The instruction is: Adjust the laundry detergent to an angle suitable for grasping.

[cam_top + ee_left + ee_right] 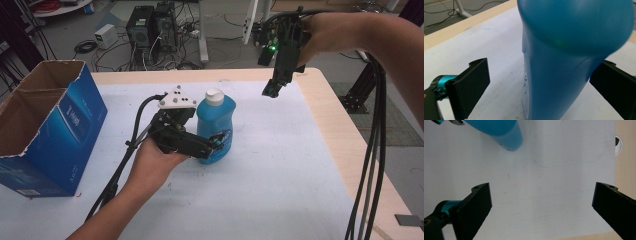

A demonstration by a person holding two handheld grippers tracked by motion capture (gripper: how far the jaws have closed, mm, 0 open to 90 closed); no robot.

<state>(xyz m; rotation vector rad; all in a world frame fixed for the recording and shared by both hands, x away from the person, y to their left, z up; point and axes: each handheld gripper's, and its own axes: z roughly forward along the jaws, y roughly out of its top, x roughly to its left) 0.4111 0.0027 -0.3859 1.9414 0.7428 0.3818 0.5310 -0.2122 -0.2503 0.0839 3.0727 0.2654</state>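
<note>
Jaws of the left gripper (216,146) stand wide open astride the blue bottle (216,127), not yet clamped, positioned for a side grasp. The bottle stands upright mid-desk (280,165). The right gripper (270,91) hangs raised, jaws spread wide and empty, clear of the work.

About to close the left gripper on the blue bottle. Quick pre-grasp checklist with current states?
1. Blue bottle stands upright on the table's white mat, white cap on: ok.
2. Bottle sits between the jaws of the left gripper: ok.
3. Jaws wide enough: ok, a gap shows at the left jaw; contact at the right jaw cannot tell.
4. Grip height: low on the body in the high view; whether that holds the bottle steady, cannot tell.
5. Right gripper is raised above the table's far side, open, apart from the bottle: ok.
6. Cardboard box stands open at the table's left, apart from the bottle: ok.
</note>
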